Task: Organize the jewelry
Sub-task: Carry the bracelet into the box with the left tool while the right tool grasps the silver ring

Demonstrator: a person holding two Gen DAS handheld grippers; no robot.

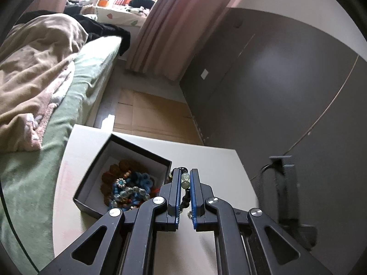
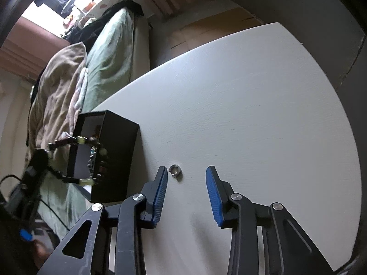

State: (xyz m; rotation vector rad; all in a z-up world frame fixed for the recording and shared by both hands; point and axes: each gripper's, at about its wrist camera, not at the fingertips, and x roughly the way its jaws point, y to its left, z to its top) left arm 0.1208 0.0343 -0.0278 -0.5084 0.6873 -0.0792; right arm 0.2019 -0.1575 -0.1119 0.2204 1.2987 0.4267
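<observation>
My left gripper (image 1: 185, 173) is shut on a bracelet (image 1: 185, 180) of black and pale green beads, held just right of the black jewelry box (image 1: 91, 171). The box is open and holds several beaded pieces (image 1: 128, 190). In the right wrist view the same bracelet (image 2: 80, 158) hangs as a loop beside the box (image 2: 117, 155), held by the left gripper (image 2: 42, 157). My right gripper (image 2: 185, 171) is open and empty, low over the white table (image 2: 252, 105). A small silver ring (image 2: 175, 171) lies on the table between its fingertips; it also shows in the left wrist view (image 1: 189, 214).
A bed with a green sheet (image 1: 34, 174) and a beige blanket (image 1: 29, 78) lies along the table's left edge. Cardboard (image 1: 156, 114) covers the floor beyond the table. A dark wardrobe wall (image 1: 286, 80) stands to the right.
</observation>
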